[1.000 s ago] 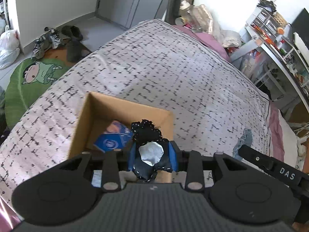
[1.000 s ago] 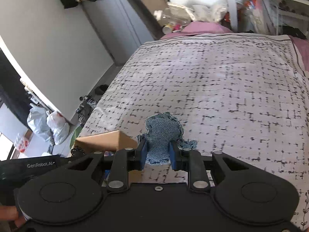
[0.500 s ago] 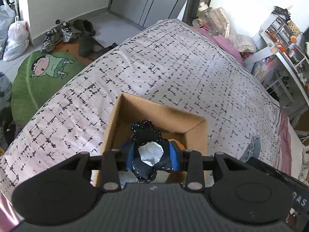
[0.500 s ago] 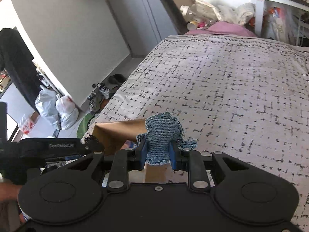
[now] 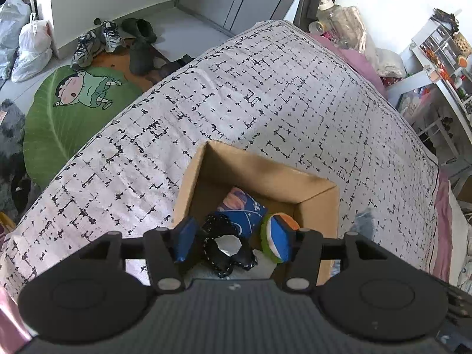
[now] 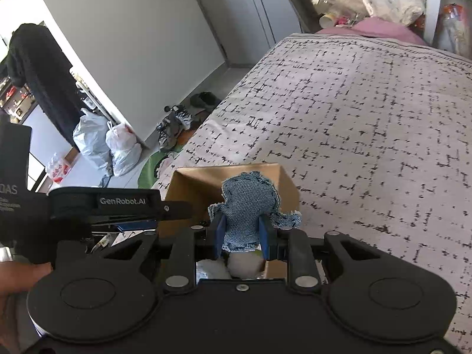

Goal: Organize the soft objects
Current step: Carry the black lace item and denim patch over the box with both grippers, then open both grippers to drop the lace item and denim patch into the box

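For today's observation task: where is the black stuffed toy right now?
In the left wrist view, the black stuffed toy sits between the open left gripper's fingers, inside the cardboard box, beside the blue planet-print cushion.

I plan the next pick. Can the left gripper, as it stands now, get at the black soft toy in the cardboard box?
Probably yes. The left gripper is open right above the cardboard box, and the black soft toy lies between its fingers with nothing over it.

box (image 5: 265, 174) on bed (image 5: 265, 94) | cushion (image 5: 244, 209) in box | rug (image 5: 67, 112) left of bed
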A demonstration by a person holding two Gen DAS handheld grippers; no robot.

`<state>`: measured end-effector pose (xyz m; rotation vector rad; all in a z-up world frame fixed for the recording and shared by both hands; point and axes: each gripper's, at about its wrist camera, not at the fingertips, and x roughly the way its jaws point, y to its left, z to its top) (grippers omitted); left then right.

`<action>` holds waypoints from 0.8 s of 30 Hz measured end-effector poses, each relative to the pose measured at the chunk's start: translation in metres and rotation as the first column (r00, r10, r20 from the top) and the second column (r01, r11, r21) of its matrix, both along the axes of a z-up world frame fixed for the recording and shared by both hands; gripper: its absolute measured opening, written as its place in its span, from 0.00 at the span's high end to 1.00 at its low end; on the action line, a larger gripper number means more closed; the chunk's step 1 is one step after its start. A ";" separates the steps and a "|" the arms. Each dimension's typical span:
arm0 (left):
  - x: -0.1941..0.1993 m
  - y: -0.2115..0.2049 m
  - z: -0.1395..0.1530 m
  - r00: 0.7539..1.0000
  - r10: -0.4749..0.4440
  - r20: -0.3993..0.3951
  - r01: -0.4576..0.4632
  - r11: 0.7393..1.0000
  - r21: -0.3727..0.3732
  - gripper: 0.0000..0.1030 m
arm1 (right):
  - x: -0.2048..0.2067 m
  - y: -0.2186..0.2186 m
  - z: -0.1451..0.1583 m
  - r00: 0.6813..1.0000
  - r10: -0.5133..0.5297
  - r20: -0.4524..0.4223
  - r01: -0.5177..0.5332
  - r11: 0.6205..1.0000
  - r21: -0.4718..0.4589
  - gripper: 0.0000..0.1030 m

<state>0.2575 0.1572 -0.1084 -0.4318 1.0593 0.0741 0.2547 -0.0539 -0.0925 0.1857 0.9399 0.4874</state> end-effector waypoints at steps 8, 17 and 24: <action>-0.002 0.004 0.012 1.000 0.020 0.000 -0.020 1.000 0.018 0.46 | 0.010 0.013 -0.008 1.000 0.027 -0.010 -0.027 0.999 0.018 0.76; -0.015 0.000 0.030 0.999 0.043 0.009 -0.044 0.998 0.038 0.38 | 0.007 -0.006 -0.004 1.000 0.000 -0.027 0.003 0.996 0.085 0.51; -0.034 -0.011 0.049 0.999 0.045 0.030 -0.046 0.997 0.068 0.25 | -0.004 -0.029 0.003 0.999 -0.020 -0.041 0.024 0.995 0.093 0.42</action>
